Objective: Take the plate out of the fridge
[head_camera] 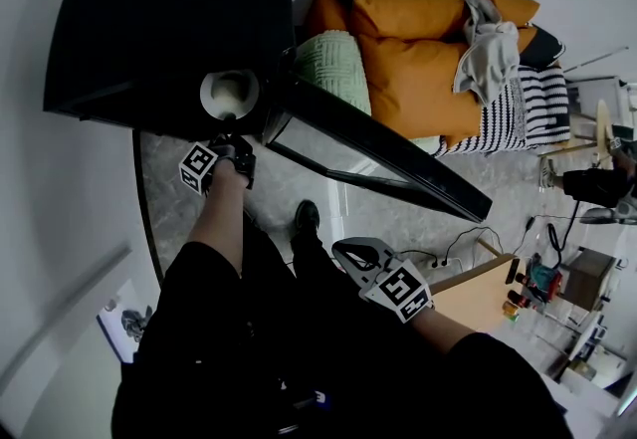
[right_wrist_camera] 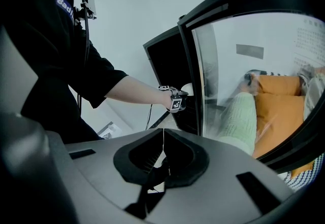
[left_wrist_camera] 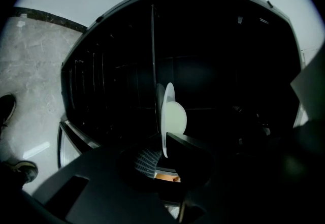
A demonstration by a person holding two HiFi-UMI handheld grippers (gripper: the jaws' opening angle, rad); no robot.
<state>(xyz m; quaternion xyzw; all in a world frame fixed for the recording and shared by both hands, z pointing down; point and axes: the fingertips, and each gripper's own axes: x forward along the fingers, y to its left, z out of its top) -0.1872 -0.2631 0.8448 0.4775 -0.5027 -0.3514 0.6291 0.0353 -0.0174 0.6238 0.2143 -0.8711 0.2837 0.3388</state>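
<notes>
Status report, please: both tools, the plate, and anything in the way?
Left tool shut on plate rim. Right tool shut, empty. Plate at fridge opening. Door open, nothing blocking it.

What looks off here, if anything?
Nothing stands out. The left gripper grips the plate by its rim at the open fridge; the right gripper hangs shut and empty.

Grey marbled floor [head_camera: 164, 208] bears a black fridge [head_camera: 169, 19], its glass door [head_camera: 378, 143] swung open. Beside it, a striped-covered sofa [head_camera: 542, 104] carries orange cushions [head_camera: 418, 69], a green pillow [head_camera: 333, 64] and a crumpled grey cloth [head_camera: 488, 49]. A cable [head_camera: 468, 238] trails across the floor.
</notes>
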